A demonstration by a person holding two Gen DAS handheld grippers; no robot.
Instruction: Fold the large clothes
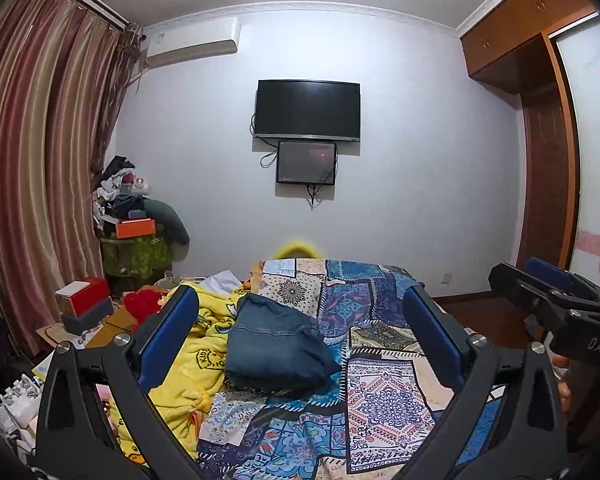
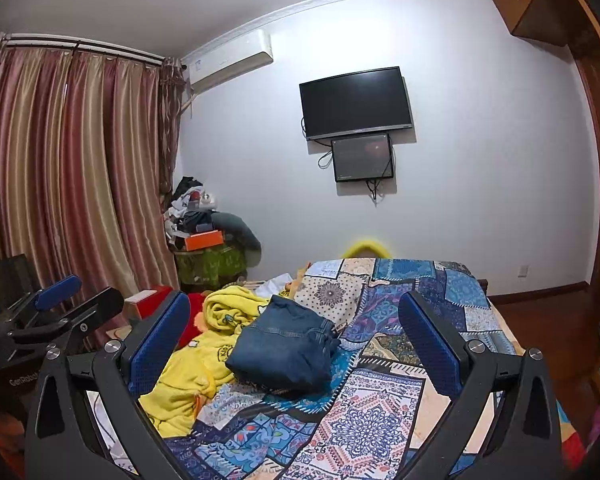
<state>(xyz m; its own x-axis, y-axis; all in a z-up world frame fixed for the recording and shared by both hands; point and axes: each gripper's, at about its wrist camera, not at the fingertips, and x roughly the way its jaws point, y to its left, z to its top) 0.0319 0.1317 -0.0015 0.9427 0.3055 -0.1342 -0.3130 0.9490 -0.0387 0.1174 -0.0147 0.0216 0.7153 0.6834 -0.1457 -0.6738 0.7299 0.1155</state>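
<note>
Above the bed (image 1: pixel 384 396), both hand-held grippers (image 1: pixel 300 312) (image 2: pixel 294 312) hover level, jaws spread.

My left gripper (image 1: pixel 300 328): black angular frame, blue ribbed pads on its fingers (image 1: pixel 171 330), silver screws at the pivots. Right gripper (image 2: pixel 294 332) matches; white "DAS" lettering on its body, "GenRobot" on the left's.

The folded jeans (image 1: pixel 278 344) were matt blue denim — stitched seams showing — on a printed patchwork cloth bedspread (image 1: pixel 384 396). Lower left, the yellow blanket (image 2: pixel 188 384) looked fleecy; the wardrobe (image 1: pixel 520 12), upper right, was glossy wood.
</note>
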